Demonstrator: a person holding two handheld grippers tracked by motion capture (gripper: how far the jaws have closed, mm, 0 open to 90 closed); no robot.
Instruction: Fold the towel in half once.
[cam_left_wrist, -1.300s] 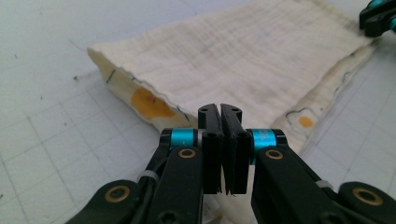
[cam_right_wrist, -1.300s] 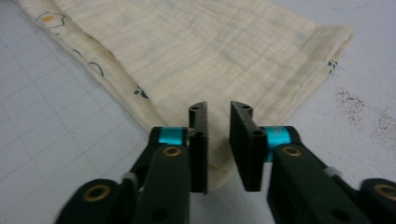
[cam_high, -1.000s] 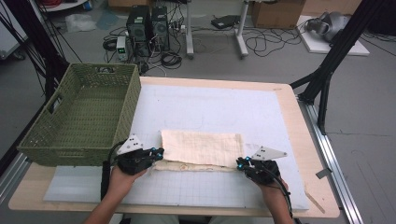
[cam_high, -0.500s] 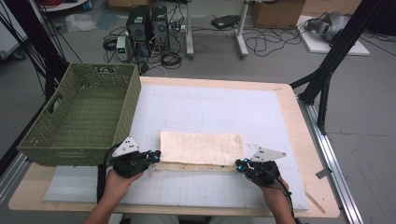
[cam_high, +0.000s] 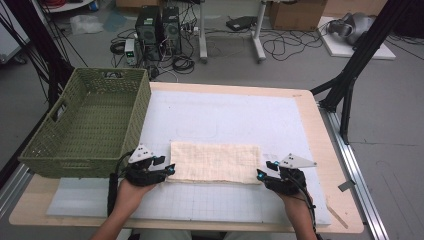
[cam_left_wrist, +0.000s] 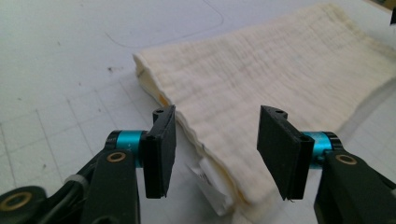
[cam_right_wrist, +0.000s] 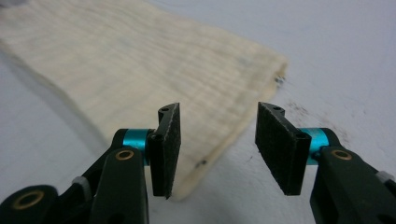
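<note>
Two grippers, both let go now: a second ago the near edge of the folded cream towel (cam_high: 216, 162) was still doubled under my jaws; now it lies flat on the white grid mat (cam_high: 225, 115), so this fold looks finished. Largest neighbour is the green woven basket (cam_high: 87, 122) at ten o'clock from the towel, well apart, likely where it goes next. My left gripper (cam_high: 167, 171) sits at the towel's nine o'clock end, jaws wide apart, holding nothing, straddling the corner with its small white label (cam_left_wrist: 205, 179). My right gripper (cam_high: 261, 175) at three o'clock gapes empty too. Nothing blocks the way.
</note>
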